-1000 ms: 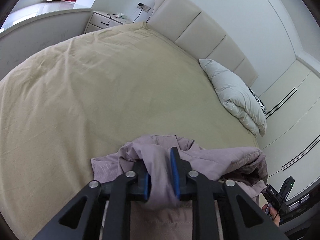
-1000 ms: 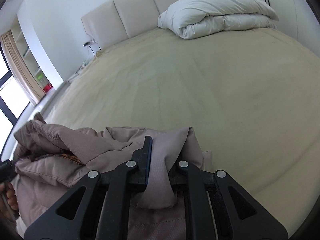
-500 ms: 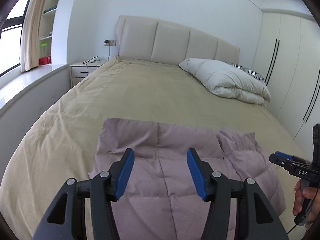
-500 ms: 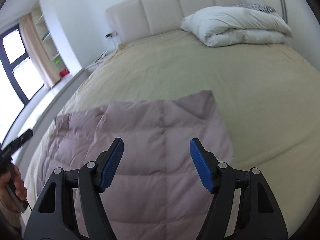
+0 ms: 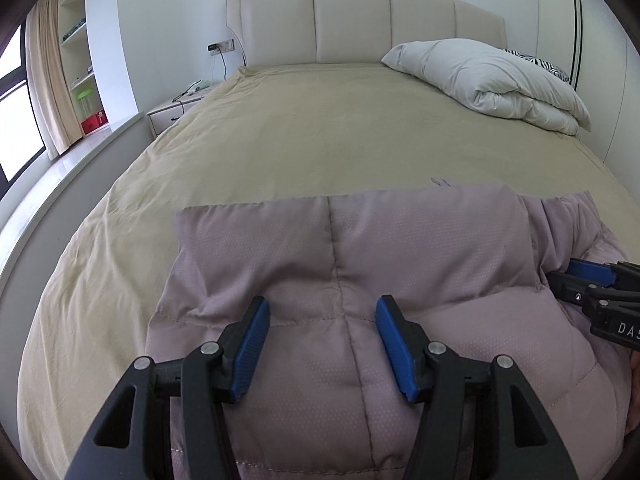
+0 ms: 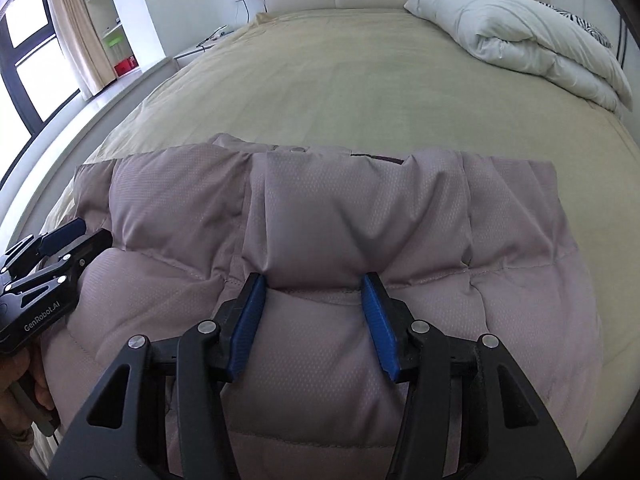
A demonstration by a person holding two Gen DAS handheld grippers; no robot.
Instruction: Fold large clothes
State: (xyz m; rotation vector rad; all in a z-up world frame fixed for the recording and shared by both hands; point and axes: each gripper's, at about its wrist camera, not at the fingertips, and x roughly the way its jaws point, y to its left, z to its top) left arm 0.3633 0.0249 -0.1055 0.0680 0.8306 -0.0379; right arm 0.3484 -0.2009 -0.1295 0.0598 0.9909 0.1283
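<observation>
A mauve quilted down jacket lies folded flat at the near end of the beige bed. My left gripper is low over its left half, jaws apart and still opening, with the blue pads resting on the fabric but not pinching it. My right gripper sits over the jacket on its right half. A puffed panel bulges between its pads as its jaws close, and I see no firm pinch. Each gripper shows at the edge of the other's view: the right gripper, the left gripper.
A folded white duvet lies at the far right by the padded headboard. Left of the bed are a nightstand and a white window ledge. Wardrobe doors stand to the right.
Both grippers let go of the bunched jacket fabric and opened. The jacket now lies spread flat, and both grippers have dropped closer over it.
</observation>
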